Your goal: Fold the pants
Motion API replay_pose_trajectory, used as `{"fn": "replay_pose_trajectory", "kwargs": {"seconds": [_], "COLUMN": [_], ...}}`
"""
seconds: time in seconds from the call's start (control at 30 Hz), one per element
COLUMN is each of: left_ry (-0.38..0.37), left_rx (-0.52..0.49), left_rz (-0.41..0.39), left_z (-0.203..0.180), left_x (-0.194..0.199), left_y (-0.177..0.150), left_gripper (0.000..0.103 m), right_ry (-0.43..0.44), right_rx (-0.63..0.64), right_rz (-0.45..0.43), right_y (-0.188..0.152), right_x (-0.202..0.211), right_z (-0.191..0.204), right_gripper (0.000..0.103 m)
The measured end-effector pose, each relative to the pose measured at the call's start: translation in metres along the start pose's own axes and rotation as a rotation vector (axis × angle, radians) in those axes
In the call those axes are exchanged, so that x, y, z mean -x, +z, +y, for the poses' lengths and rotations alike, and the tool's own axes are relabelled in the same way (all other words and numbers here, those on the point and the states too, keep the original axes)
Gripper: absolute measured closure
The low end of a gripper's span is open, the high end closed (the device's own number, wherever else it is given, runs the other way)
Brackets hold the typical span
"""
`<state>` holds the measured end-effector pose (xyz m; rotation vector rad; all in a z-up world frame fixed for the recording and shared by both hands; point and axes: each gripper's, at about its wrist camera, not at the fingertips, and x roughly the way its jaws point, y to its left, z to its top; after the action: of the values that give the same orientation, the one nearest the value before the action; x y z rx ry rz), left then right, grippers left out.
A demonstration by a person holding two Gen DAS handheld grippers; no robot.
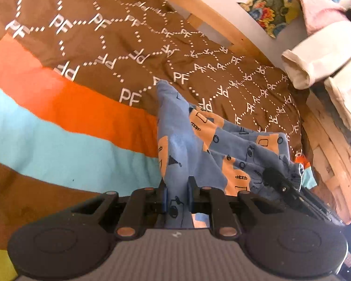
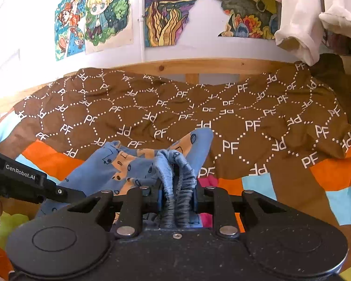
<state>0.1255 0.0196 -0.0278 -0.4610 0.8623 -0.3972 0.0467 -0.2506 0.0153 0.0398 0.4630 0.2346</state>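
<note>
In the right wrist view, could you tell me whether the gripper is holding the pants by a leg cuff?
No, the right gripper is clamped on the gathered elastic waistband of the blue pants, not a leg cuff.

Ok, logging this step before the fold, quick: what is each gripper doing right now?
Left gripper: shut on the blue pants, gripping plain cloth.
Right gripper: shut on the pants' gathered elastic waistband.

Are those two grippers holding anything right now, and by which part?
Both hold the blue pants: the left gripper pinches a plain fabric edge, the right gripper clamps the gathered elastic waistband.
</note>
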Motion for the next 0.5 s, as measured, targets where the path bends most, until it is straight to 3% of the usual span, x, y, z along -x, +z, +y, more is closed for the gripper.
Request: {"fn": "replay_pose_trajectory", "kwargs": {"seconds": [0.5], "left_ry": [0.000], "left_rx": [-0.098], "left_rz": [0.012], "left_z": [-0.029], "left_x": [0.000], "left_y": [0.036], "left_gripper": [0.086], "right_ry": [-0.007], "right_rx": [0.037], "right_rz": [-0.055], "right_y": [0.017], "right_x": [0.006], "right_z": [-0.002], "right_gripper": [0.080]}}
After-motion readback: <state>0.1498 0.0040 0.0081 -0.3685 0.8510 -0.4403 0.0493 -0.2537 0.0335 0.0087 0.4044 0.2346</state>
